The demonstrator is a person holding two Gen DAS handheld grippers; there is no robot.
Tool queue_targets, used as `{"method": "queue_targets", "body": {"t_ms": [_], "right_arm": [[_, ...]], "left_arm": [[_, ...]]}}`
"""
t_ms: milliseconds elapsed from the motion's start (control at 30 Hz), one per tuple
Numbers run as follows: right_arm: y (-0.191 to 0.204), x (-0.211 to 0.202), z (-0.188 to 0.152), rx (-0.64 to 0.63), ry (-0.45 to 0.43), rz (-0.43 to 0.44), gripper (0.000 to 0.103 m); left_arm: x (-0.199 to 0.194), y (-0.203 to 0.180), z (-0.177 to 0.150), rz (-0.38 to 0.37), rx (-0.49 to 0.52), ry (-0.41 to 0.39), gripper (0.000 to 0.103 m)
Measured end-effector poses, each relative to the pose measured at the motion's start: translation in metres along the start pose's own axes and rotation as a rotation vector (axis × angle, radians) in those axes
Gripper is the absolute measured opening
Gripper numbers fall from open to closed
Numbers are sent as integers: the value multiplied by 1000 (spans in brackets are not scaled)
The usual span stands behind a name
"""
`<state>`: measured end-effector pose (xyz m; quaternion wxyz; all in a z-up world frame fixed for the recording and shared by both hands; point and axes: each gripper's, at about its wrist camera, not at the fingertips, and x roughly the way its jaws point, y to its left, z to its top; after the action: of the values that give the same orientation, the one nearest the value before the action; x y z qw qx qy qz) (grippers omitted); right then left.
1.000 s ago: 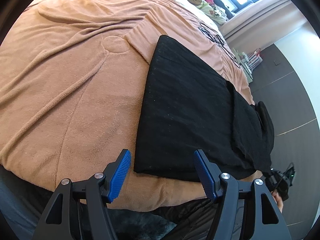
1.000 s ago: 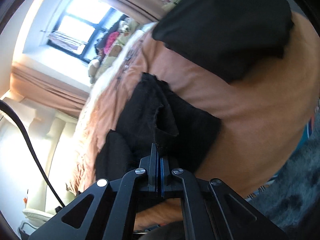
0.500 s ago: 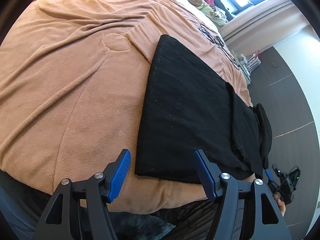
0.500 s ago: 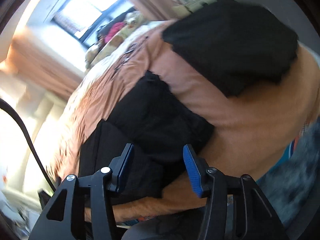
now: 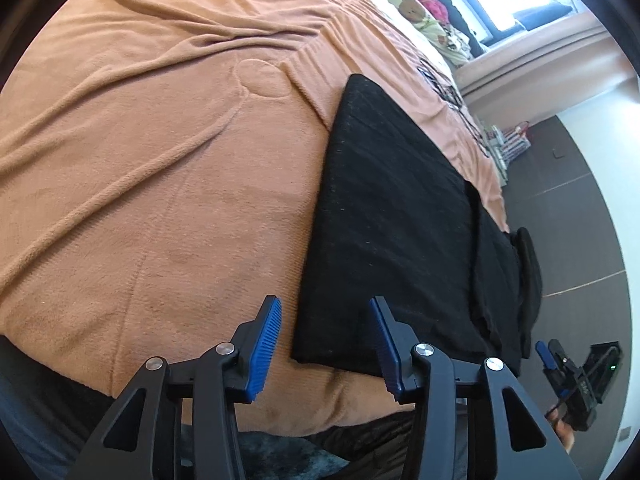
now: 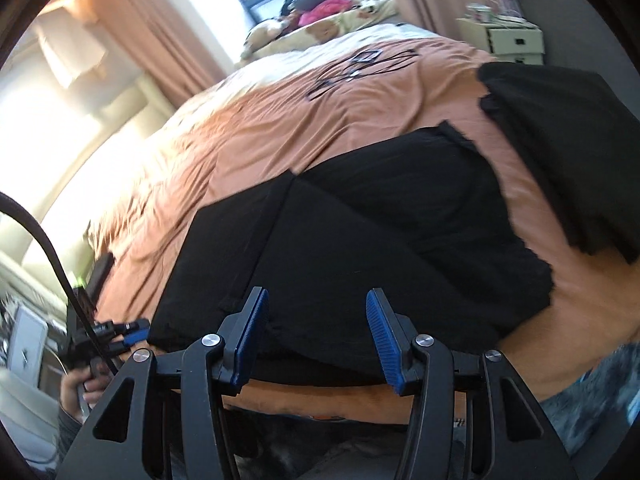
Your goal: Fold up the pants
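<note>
The black pants [image 5: 392, 224] lie folded flat on the orange bed cover [image 5: 160, 152], near the bed's front edge. They also show in the right wrist view [image 6: 360, 232], with one end laid over the rest. My left gripper [image 5: 324, 312] is open and empty, hovering at the pants' near left corner. My right gripper [image 6: 316, 304] is open and empty, just above the pants' near edge. The right gripper also shows in the left wrist view [image 5: 560, 364], and the left gripper in the right wrist view [image 6: 128, 328].
A second black garment [image 6: 568, 152] lies on the bed cover [image 6: 320, 120] to the right of the pants. Pillows and soft toys [image 6: 320, 24] sit by the window at the bed's far end. A white drawer unit [image 6: 504, 40] stands beside the bed. A grey rug [image 6: 600, 384] lies below.
My right gripper was shut on the pants' end a second ago. It has opened, let the cloth drop onto the folded pants, and drawn back. The left gripper shifted slightly left.
</note>
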<state>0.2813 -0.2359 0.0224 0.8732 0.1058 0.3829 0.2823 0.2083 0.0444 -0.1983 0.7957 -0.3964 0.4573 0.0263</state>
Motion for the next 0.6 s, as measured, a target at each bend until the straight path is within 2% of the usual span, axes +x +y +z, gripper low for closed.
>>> {"method": "queue_targets", "body": {"t_ms": [333,600], "right_arm": [[63,47,9,-145,83,16,49],[103,94,14,-228,151,-37,49]], "left_arm": [[1,6,-2,-25,-14,7,47],[-6,11,-5,-37,-10,4,47]]}}
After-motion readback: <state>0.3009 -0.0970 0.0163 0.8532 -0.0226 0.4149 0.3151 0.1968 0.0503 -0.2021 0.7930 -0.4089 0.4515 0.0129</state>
